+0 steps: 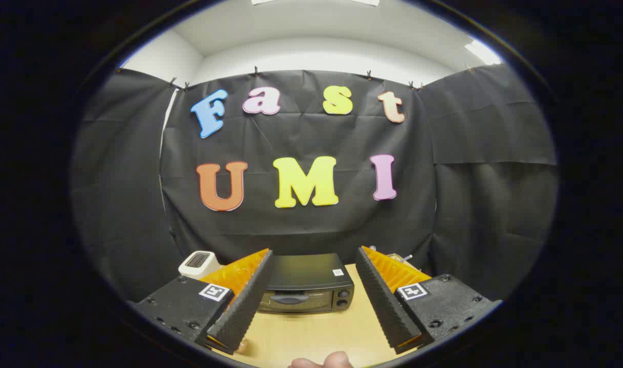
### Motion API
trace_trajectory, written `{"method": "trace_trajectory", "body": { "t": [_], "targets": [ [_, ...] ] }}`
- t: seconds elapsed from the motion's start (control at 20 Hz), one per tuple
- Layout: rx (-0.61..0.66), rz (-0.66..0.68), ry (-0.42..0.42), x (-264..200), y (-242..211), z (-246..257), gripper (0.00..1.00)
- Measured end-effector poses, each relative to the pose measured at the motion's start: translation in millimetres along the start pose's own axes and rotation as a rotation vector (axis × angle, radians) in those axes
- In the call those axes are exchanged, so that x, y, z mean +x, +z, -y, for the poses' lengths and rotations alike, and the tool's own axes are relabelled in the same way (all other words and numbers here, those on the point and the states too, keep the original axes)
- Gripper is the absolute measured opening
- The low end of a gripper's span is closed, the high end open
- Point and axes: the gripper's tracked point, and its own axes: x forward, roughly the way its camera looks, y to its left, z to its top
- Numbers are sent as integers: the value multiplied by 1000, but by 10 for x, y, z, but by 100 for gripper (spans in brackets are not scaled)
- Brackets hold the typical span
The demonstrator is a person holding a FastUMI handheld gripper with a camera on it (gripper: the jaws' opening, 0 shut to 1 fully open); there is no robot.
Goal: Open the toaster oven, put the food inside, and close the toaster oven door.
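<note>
The toaster oven point(305, 284) — black, boxy, door closed, two knobs beside its dark window — sits on the pale counter point(316, 335) beyond the gripper point(314, 255), whose fingers are spread wide, holding nothing.

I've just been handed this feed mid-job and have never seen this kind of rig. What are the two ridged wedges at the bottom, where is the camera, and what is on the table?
The camera rides on a hand-held two-finger gripper and looks forward along its fingers; the two ridged wedges are those fingers. They stand spread apart, open, with nothing between them. Just ahead of them, on the light wooden table, sits the black toaster oven with two knobs, its door closed. Beyond the left finger stands a small white appliance with a dark slot on top. Beyond the right finger something small pokes out; I cannot tell what it is. At the near table edge a bit of the person's hand shows.
</note>
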Motion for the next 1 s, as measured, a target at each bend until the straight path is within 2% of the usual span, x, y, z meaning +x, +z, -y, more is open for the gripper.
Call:
{"method": "trace_trajectory", "body": {
  "t": [0.75, 1.0],
  "targets": [
    [22, -36, 25, 198, -90, 10, 100],
    [36, -79, 40, 372, -311, -22, 100]
  ]
}}
